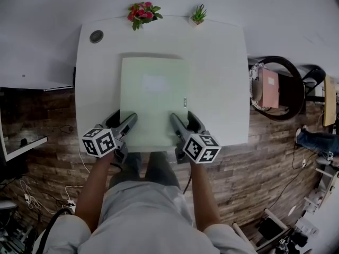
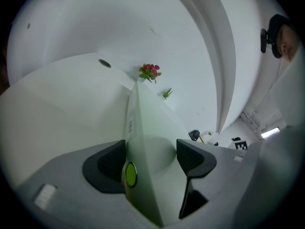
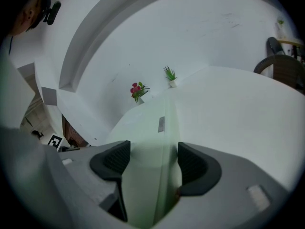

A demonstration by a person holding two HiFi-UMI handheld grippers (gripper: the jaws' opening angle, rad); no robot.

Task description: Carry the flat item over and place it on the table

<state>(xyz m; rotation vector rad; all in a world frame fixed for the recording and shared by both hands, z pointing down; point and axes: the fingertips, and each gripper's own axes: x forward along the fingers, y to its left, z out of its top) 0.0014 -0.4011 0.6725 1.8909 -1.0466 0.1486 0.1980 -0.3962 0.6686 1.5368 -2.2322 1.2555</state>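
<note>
Head view: left gripper and right gripper straddle the flat item on the table, jaws spread.
Judged thin, light, probably floppy and slick; its near corners suit pinching.

White table, white wall, wood-plank floor

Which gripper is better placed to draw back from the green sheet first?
Right gripper, probably: the sheet lies between its parted jaws, while a green button sits against one left gripper pad.
</note>
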